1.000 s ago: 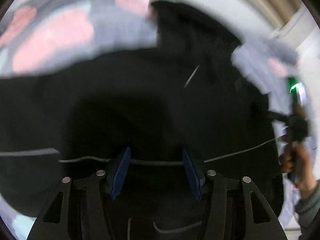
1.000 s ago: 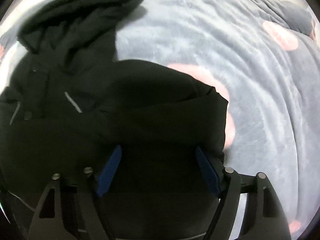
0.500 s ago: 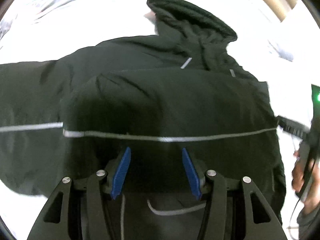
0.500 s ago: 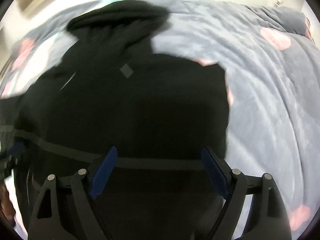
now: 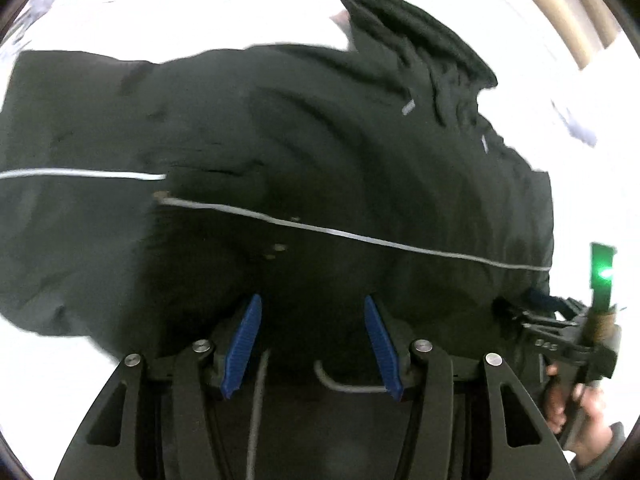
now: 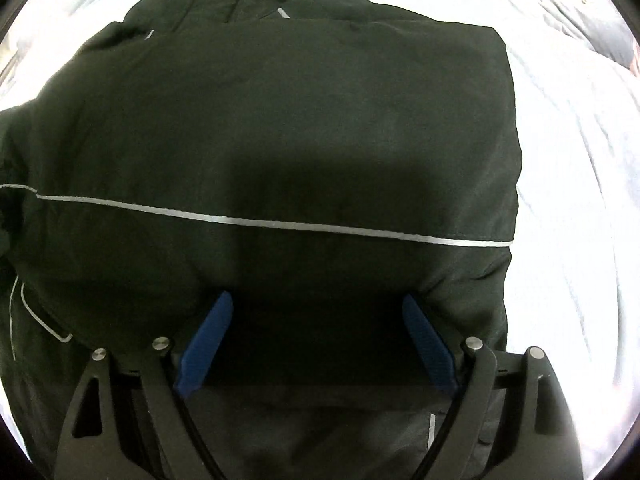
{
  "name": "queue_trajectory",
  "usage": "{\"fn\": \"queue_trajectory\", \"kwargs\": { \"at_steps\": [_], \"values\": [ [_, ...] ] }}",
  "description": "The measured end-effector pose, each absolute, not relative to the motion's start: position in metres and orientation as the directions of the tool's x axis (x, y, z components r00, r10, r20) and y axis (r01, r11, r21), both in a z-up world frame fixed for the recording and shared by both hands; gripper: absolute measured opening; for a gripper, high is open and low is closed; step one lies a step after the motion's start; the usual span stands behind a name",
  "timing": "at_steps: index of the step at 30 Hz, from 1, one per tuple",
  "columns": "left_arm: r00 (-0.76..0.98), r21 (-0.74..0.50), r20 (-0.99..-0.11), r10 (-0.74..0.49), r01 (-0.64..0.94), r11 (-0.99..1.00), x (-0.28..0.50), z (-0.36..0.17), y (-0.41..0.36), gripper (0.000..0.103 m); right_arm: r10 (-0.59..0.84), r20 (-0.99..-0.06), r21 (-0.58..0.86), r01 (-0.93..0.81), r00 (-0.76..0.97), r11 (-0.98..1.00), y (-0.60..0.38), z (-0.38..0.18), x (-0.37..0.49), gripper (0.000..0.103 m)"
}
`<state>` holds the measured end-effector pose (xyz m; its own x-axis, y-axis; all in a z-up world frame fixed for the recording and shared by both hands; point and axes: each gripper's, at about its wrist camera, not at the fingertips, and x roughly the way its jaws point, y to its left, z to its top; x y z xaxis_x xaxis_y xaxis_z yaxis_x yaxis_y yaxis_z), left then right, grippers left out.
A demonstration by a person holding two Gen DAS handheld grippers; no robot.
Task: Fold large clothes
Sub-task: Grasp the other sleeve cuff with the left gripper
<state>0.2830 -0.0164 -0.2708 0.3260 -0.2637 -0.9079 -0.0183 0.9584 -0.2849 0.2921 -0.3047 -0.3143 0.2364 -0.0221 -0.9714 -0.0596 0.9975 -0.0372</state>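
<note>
— While the jacket (image 6: 280, 140) lies spread on the bed (image 6: 568, 200), hood (image 5: 420, 40) at the far end, what are the hand-held grippers doing?
— The left hand-held gripper (image 5: 312, 340) and the right hand-held gripper (image 6: 316, 344) are both spread wide above its folded-up hem, pinching nothing.

I find no readable text, label, brand or number on the black jacket (image 6: 280, 140) or anywhere else.

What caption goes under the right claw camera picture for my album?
The open right claw hovers over a black hooded jacket with a thin silver stripe, spread on a pale blanket.
</note>
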Motion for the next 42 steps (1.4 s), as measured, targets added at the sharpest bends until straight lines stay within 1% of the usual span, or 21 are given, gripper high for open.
{"fn": "queue_trajectory", "kwargs": {
  "at_steps": [4,6,7,9,12,17,21,23,26,30,33,35,39,40,42],
  "values": [
    [0.351,-0.260,-0.911,-0.215,-0.086,0.962,0.255,-0.261,0.029,0.055,-0.043,-0.972,-0.057,-0.054,0.232,0.997,-0.298,-0.312,0.298,0.091],
    [0.357,-0.315,-0.899,-0.255,-0.121,0.941,0.244,-0.259,0.051,0.055,-0.059,-0.971,-0.073,-0.052,0.232,0.996,-0.291,-0.316,0.310,0.093],
    [0.363,-0.322,-0.898,-0.249,-0.159,0.933,0.236,-0.255,0.063,0.055,-0.063,-0.971,-0.077,-0.049,0.232,0.996,-0.291,-0.316,0.310,0.093],
    [0.373,-0.264,-0.912,-0.173,-0.209,0.942,0.219,-0.246,0.084,0.055,-0.073,-0.972,-0.083,-0.037,0.224,0.996,-0.287,-0.311,0.308,0.093],
    [0.404,-0.258,-0.904,-0.140,-0.253,0.933,0.194,-0.224,0.107,0.055,-0.092,-0.978,-0.093,0.007,0.189,0.996,-0.278,-0.296,0.303,0.093],
    [0.451,-0.246,-0.888,-0.092,-0.296,0.923,0.146,-0.183,0.137,0.055,-0.005,-0.979,-0.002,0.014,0.205,1.000,-0.249,-0.244,0.251,0.092],
    [0.460,-0.254,-0.884,-0.087,-0.316,0.914,0.117,-0.159,0.164,0.058,0.075,-0.972,0.085,0.037,0.222,0.996,-0.219,-0.211,0.198,0.092],
    [0.463,-0.257,-0.883,-0.084,-0.326,0.910,0.110,-0.153,0.183,0.058,0.104,-0.971,0.118,0.053,0.215,0.992,-0.206,-0.208,0.176,0.092],
    [0.479,-0.277,-0.873,-0.090,-0.337,0.900,0.103,-0.148,0.220,0.060,0.111,-0.976,0.129,0.084,0.189,0.988,-0.186,-0.212,0.134,0.092],
    [0.501,-0.317,-0.860,-0.093,-0.383,0.867,0.111,-0.154,0.289,0.061,0.117,-0.971,0.137,0.084,0.208,0.987,-0.179,-0.206,0.107,0.092],
    [0.502,-0.311,-0.863,-0.066,-0.424,0.850,0.138,-0.170,0.347,0.061,0.091,-0.967,0.115,0.086,0.238,0.990,-0.156,-0.197,0.090,0.092],
    [0.504,-0.335,-0.859,-0.083,-0.433,0.837,0.157,-0.181,0.372,0.061,0.086,-0.965,0.114,0.099,0.248,0.989,-0.161,-0.178,0.069,0.092],
    [0.498,-0.410,-0.854,-0.152,-0.465,0.785,0.210,-0.221,0.424,0.061,0.055,-0.967,0.087,0.123,0.248,0.989,-0.152,-0.185,0.062,0.092],
    [0.490,-0.415,-0.858,-0.158,-0.476,0.775,0.219,-0.230,0.427,0.061,0.040,-0.969,0.073,0.130,0.242,0.989,-0.141,-0.196,0.067,0.092],
    [0.485,-0.444,-0.855,-0.184,-0.501,0.743,0.239,-0.252,0.444,0.061,0.022,-0.971,0.058,0.143,0.239,0.988,-0.137,-0.194,0.065,0.092]
  ]
}}
